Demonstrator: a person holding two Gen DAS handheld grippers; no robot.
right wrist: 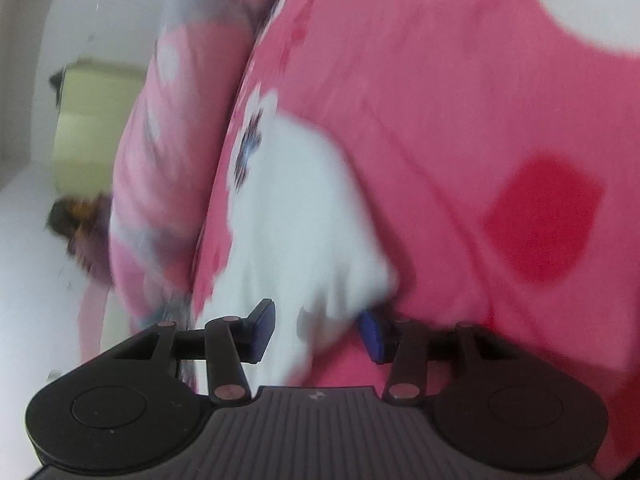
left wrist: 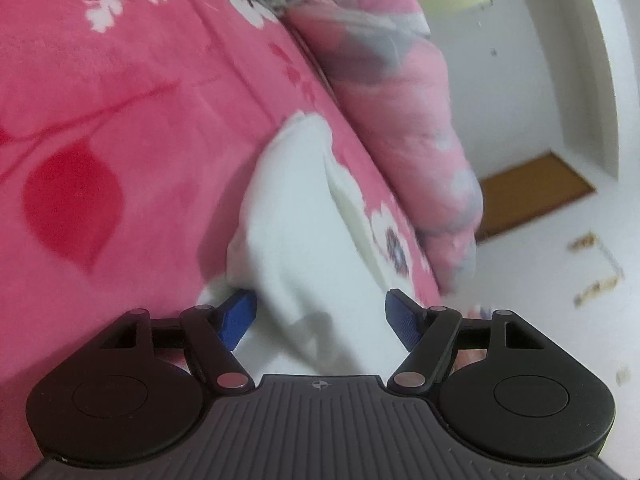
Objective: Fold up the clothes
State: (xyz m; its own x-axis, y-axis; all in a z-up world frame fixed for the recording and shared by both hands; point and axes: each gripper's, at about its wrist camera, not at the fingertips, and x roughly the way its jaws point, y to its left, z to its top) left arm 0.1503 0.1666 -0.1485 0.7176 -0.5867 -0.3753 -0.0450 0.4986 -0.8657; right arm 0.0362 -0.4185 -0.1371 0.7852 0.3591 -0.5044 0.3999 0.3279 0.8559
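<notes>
Lying between the spread jaws of each released hand-held gripper [left wrist: 320, 320] [right wrist: 316, 330], white garment [left wrist: 292, 216] [right wrist: 296, 216] on pink blanket [left wrist: 140, 120]

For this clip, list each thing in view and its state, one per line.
White cloth: lying on the blanket, bunched, between both grippers' open fingers.
Pink blanket: spread flat.
Rolled quilt: bundled along the blanket's edge.
Left gripper: open.
Right gripper: open.

White garment [left wrist: 296, 216] on pink blanket [left wrist: 140, 100], between parted hand-held gripper [left wrist: 320, 316] fingers.
</notes>
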